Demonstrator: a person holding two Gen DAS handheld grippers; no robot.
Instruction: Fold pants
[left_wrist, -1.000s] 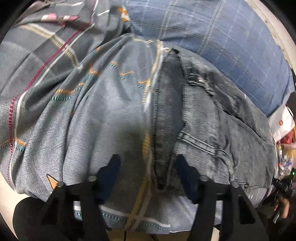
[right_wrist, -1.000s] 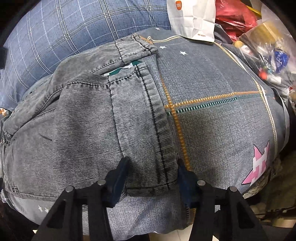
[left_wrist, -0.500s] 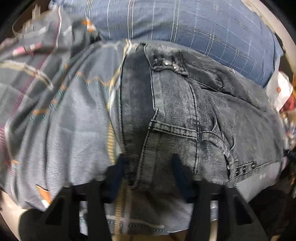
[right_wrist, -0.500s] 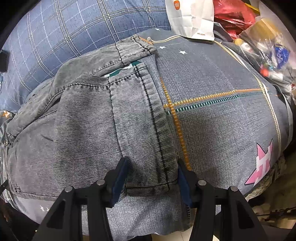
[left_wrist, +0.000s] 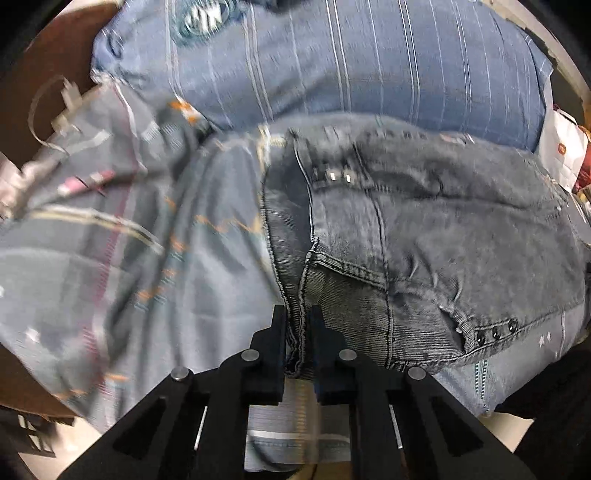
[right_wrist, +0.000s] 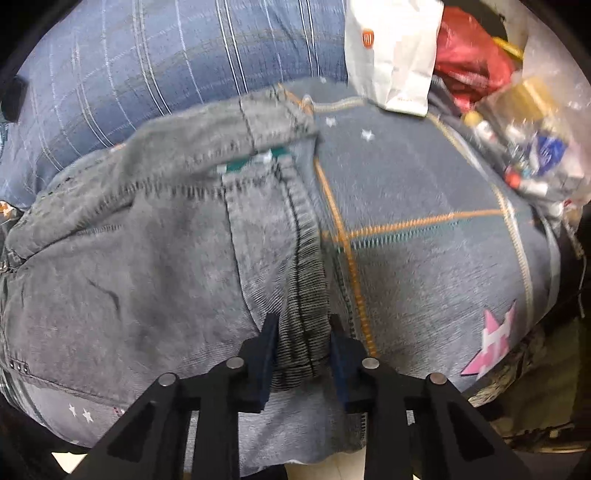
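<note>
Pinching jeans (left_wrist: 424, 236) edges, left tool (left_wrist: 297, 332) and right tool (right_wrist: 303, 345) angled downward, jaws just closed.

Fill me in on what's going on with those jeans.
A person is folding grey jeans on a patterned bedspread, one claw in each hand. The left claw has just been closing and now pinches the jeans' left edge. The right claw has also been closing, clamped on the right edge's hem.
</note>
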